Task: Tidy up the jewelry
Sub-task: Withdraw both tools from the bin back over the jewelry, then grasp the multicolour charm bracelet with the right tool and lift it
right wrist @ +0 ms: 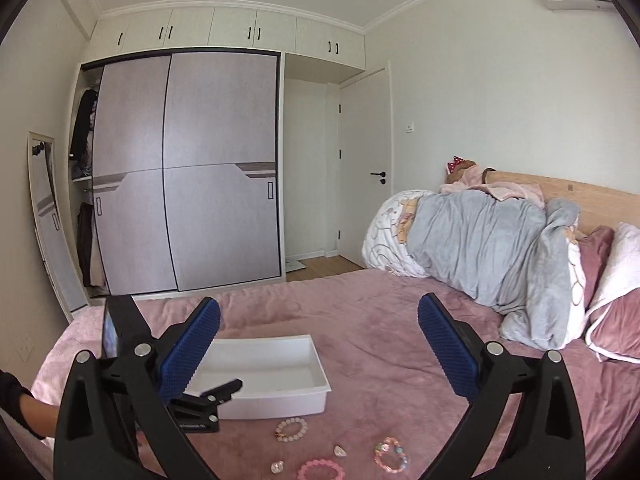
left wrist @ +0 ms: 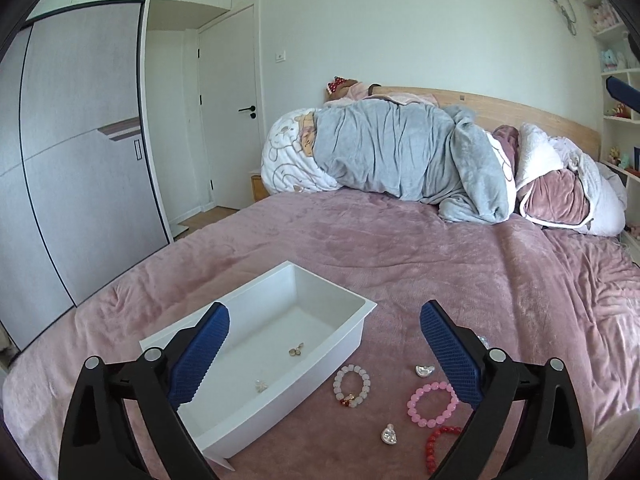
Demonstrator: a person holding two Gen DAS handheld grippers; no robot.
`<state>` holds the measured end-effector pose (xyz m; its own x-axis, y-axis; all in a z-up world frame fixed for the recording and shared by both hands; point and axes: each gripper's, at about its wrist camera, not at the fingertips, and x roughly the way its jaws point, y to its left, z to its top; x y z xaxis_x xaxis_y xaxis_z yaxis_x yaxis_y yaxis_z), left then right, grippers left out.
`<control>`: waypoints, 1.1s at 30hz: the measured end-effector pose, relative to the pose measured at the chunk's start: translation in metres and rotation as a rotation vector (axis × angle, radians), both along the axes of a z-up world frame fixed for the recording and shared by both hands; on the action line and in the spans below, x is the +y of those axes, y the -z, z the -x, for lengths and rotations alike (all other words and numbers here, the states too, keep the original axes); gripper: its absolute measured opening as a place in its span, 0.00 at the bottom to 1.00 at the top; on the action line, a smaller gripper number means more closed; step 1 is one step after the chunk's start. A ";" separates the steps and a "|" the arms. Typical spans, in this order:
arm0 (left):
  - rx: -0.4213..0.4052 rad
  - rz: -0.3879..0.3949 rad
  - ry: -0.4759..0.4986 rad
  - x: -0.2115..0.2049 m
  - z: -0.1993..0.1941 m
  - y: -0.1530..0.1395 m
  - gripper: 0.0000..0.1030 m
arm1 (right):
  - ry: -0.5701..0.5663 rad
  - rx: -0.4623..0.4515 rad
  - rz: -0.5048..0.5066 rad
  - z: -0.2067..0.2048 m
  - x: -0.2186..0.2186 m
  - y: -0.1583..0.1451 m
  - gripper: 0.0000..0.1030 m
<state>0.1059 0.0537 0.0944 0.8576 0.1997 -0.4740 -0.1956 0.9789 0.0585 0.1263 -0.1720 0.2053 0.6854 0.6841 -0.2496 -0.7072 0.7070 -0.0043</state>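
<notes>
Two bracelets (left wrist: 352,385) between open left tool (left wrist: 324,354) fingers.

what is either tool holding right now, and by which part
Nothing. The left tool and the right tool both stand open and empty above the bed.

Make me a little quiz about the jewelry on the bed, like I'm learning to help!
1. True or false: the white tray already holds some small pieces.
2. Which bracelet lies nearest the tray: A pale bead bracelet, B pink bracelet, C red bracelet?
3. Fill in: the left gripper and right gripper are both ____.

Key: 1 true; 2 A; 3 open.
</notes>
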 end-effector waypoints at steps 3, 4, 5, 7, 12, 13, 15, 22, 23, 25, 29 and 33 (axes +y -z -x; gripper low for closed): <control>0.003 -0.013 0.026 -0.010 0.012 -0.004 0.97 | 0.041 0.034 0.033 0.007 -0.017 0.017 0.95; 0.008 -0.012 0.033 -0.013 0.015 -0.002 0.97 | 0.057 0.056 0.041 0.007 -0.022 0.025 0.95; 0.012 -0.009 0.041 -0.014 0.018 0.000 0.97 | 0.070 0.082 0.049 0.006 -0.026 0.034 0.95; 0.026 -0.005 0.059 -0.019 0.021 0.009 0.97 | 0.104 0.132 0.063 0.002 -0.032 0.057 0.95; 0.093 0.014 0.098 -0.027 0.017 0.044 0.97 | 0.203 0.273 0.094 -0.024 -0.039 0.126 0.95; 0.113 0.020 0.102 -0.028 0.014 0.052 0.97 | 0.218 0.303 0.100 -0.032 -0.037 0.140 0.95; 0.155 0.038 0.105 -0.028 0.008 0.068 0.97 | 0.252 0.350 0.111 -0.045 -0.034 0.167 0.95; 0.207 0.121 0.089 -0.014 -0.011 0.122 0.97 | 0.347 0.365 0.225 -0.097 -0.012 0.236 0.92; 0.212 0.127 0.084 -0.012 -0.015 0.129 0.97 | 0.353 0.379 0.243 -0.105 -0.009 0.245 0.90; 0.220 0.136 0.081 -0.011 -0.021 0.143 0.97 | 0.359 0.413 0.259 -0.121 -0.006 0.263 0.86; 0.267 0.122 0.079 -0.013 -0.035 0.170 0.97 | 0.357 0.482 0.284 -0.151 0.001 0.294 0.75; 0.301 0.114 0.092 -0.015 -0.044 0.190 0.97 | 0.334 0.513 0.282 -0.173 0.010 0.316 0.70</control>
